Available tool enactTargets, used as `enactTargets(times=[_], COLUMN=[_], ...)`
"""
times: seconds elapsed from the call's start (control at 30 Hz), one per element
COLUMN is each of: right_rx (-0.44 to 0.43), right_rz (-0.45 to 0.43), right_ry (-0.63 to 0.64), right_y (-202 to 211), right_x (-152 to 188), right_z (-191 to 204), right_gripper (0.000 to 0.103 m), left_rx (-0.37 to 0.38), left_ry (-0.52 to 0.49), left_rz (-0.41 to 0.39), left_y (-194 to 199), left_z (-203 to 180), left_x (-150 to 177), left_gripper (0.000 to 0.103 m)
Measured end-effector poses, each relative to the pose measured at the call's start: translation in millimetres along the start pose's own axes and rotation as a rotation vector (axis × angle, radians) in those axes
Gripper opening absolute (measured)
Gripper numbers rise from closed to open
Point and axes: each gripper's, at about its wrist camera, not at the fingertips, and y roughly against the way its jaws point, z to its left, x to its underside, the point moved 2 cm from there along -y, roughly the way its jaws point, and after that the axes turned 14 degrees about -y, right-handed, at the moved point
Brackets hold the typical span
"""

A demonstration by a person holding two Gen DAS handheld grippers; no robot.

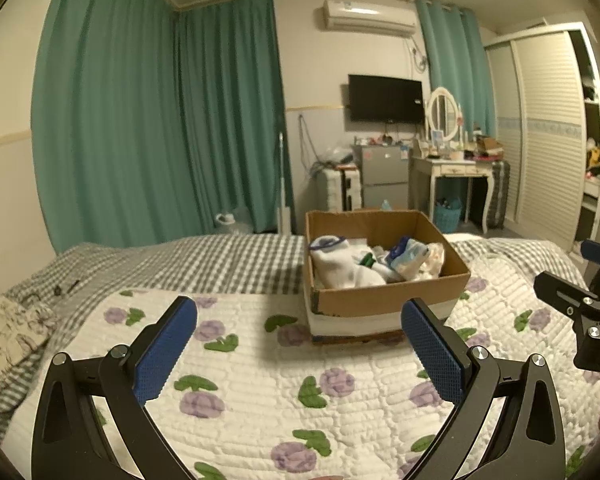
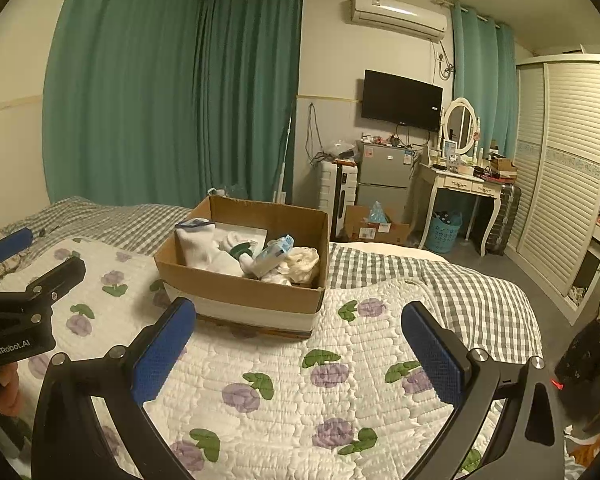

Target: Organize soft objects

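A cardboard box [image 1: 384, 298] stands on the bed's floral quilt [image 1: 260, 392]; it also shows in the right wrist view [image 2: 236, 288]. Inside lie white socks [image 1: 340, 266], a blue-and-white soft item [image 1: 408, 256] and a cream cloth [image 2: 304, 262]. My left gripper [image 1: 300, 344] is open and empty, above the quilt in front of the box. My right gripper [image 2: 300, 344] is open and empty, also in front of the box. Each gripper shows at the edge of the other's view, the right gripper [image 1: 588, 304] and the left gripper [image 2: 20, 292].
A grey checked sheet [image 1: 228, 256] covers the far bed. Beyond stand green curtains [image 1: 160, 120], a small fridge [image 2: 384, 176], a dressing table [image 2: 460, 184], a louvred wardrobe [image 2: 564, 168], a floor box [image 2: 376, 228] and a blue basket [image 2: 444, 232].
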Motion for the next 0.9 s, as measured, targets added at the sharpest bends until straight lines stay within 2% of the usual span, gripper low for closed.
enactTargets(times=[0.9], right_rx=[0.005], right_rz=[0.006], right_ry=[0.004], right_y=[-2.4], right_x=[2.9], right_z=[0.2], right_gripper=[0.103], left_rx=[-0.006], left_ry=[-0.009], left_rz=[-0.004], left_y=[-3.5], left_z=[-2.7], left_x=[5.2], left_gripper=[0.103])
